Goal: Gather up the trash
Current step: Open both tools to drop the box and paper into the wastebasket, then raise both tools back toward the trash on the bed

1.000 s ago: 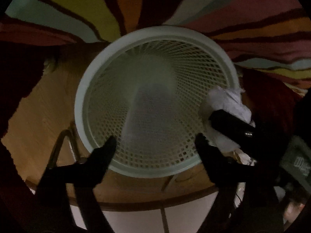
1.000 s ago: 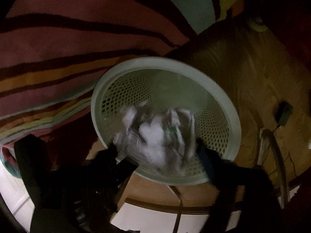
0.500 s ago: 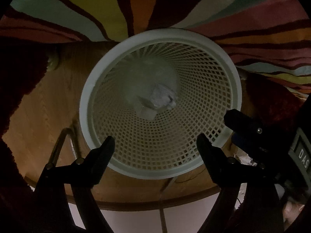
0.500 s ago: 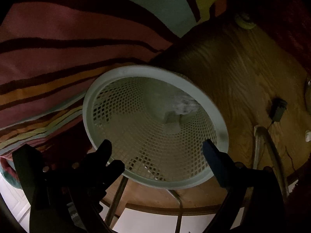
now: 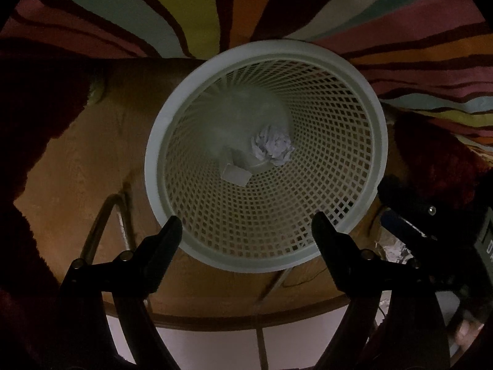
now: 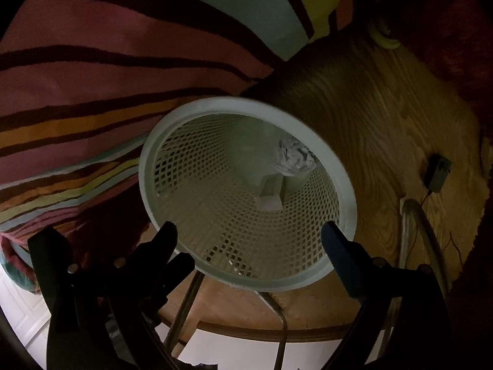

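The left gripper (image 5: 246, 231) hangs over the white basket (image 5: 374, 114) with its two black fingers spread wide. Nothing is between them and they touch nothing. The right gripper (image 6: 249, 237) is also spread wide and holds nothing; it hangs above the near rim of the same basket. Down at the bottom of the basket lies a crumpled paper ball (image 5: 272, 148), and just beside it a small white box (image 5: 235, 175). The basket stands on a wooden floor (image 6: 385, 108), next to a rug with bright stripes (image 6: 92, 61). The room is dim.
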### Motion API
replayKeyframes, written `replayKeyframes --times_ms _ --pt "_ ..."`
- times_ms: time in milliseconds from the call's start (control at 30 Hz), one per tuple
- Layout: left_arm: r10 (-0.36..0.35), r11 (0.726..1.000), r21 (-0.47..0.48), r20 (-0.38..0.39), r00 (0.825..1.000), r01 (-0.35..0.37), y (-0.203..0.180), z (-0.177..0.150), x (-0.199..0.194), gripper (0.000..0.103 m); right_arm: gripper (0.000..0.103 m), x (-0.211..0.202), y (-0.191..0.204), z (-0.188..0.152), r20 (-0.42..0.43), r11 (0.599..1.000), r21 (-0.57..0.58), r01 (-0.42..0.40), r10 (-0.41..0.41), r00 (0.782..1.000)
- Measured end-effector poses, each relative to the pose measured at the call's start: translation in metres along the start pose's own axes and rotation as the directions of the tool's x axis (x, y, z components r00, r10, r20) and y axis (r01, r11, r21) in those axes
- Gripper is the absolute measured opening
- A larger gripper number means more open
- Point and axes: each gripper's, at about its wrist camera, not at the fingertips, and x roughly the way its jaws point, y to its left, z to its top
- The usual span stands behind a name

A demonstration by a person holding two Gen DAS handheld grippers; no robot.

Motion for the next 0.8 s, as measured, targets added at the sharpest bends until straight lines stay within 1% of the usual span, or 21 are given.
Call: replayKeyframes --times_ms 367,433,500,533,633,733,800 --pt "-0.025 1.0 -0.015 0.075 0.997 0.026 0.008 -0.01 -0.026 0.084 0.09 -0.017 0.01 -0.011 0.073 0.997 -0.071 0.008 -0.002 0.997" --pt "-0.035 0.999 -0.006 0.094 0.995 0.035 0.008 -0.014 -0.032 0.084 0.09 -0.024 0.013 -0.014 0.1 0.997 -0.081 0.013 -0.005 0.995" --pt "-0.065 0.998 0.01 0.131 0.989 0.064 0.007 -0.02 -0.045 0.084 0.09 -0.037 0.016 -0.019 0.145 0.995 -0.098 0.011 0.004 0.989" --pt "-0.08 0.997 0.02 0.161 0.984 0.078 0.007 -0.024 -0.055 0.084 0.09 -0.04 0.017 -0.021 0.162 0.994 -0.105 0.008 0.009 0.987" --pt "-0.074 0.997 0.041 0.242 0.968 0.066 0.007 -0.033 -0.076 0.084 0.09 -0.061 0.021 -0.028 0.241 0.991 -0.133 0.001 0.031 0.97" --pt "-0.08 0.996 0.071 0.329 0.941 0.059 0.007 -0.041 -0.1 0.084 0.09 -0.082 0.025 -0.032 0.317 0.987 -0.158 0.009 0.042 0.947" --pt "-0.088 0.994 0.1 0.386 0.918 0.053 0.005 -0.048 -0.117 0.084 0.09 -0.097 0.027 -0.034 0.359 0.983 -0.181 0.014 0.053 0.932"
